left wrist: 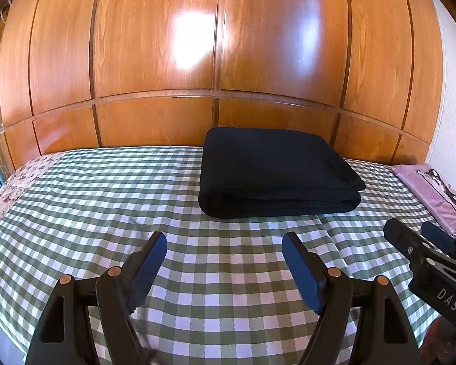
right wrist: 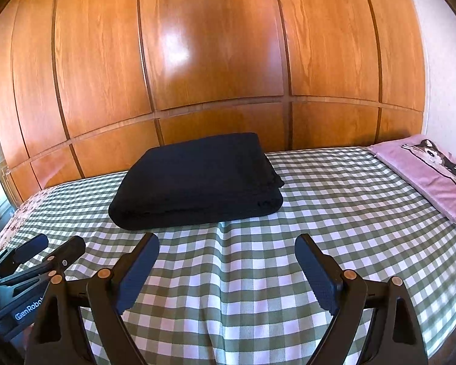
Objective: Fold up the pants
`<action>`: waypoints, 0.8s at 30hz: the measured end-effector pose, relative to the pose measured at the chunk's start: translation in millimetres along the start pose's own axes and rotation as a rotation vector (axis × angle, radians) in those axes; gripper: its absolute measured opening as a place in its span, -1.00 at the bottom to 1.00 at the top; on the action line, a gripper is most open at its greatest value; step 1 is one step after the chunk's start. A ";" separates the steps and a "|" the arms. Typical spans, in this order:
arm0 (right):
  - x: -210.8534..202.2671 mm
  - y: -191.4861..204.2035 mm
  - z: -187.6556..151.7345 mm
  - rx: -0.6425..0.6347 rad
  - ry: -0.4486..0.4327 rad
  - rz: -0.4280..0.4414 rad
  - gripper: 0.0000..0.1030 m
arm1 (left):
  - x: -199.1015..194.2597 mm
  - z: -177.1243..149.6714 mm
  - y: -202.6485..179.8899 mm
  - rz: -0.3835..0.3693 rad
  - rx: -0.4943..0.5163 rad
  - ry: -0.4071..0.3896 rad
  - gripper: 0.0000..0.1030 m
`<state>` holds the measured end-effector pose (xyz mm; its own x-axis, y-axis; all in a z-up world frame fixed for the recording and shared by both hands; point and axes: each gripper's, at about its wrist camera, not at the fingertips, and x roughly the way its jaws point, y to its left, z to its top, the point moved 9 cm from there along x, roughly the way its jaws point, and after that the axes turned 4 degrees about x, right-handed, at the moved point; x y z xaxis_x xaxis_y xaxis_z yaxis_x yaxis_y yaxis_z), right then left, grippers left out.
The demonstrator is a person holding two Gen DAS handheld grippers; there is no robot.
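Observation:
The dark navy pants (left wrist: 276, 173) lie folded in a thick, neat rectangle on the green-and-white checked bedspread (left wrist: 106, 200), near the far edge by the wardrobe. They also show in the right wrist view (right wrist: 197, 182). My left gripper (left wrist: 224, 240) is open and empty, held over the bedspread a short way in front of the pants. My right gripper (right wrist: 226, 241) is open and empty too, also in front of the pants. The right gripper shows at the right of the left wrist view (left wrist: 416, 237), and the left gripper at the left of the right wrist view (right wrist: 57, 246).
A glossy wooden wardrobe (left wrist: 215, 60) stands right behind the bed. A pink pillow with a dog print (right wrist: 431, 173) lies at the right end of the bed. A floral sheet (left wrist: 12, 188) shows at the left end. A white wall (right wrist: 447, 76) is at the right.

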<state>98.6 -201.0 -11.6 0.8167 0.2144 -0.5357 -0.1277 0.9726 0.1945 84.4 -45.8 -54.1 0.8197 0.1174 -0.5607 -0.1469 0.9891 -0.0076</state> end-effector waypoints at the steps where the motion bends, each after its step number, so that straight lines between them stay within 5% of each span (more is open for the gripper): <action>1: 0.2 -0.5 -0.3 0.002 0.000 -0.002 0.77 | -0.2 0.0 -0.1 0.001 0.000 0.000 0.55; 24: 5.2 0.3 -3.9 0.024 0.018 0.000 0.77 | 1.2 -2.4 1.5 0.008 -0.011 0.007 0.49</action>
<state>100.6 -199.2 -17.5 0.8066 0.2165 -0.5500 -0.1143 0.9701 0.2143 83.8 -44.4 -56.7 0.8143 0.1251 -0.5669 -0.1601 0.9870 -0.0121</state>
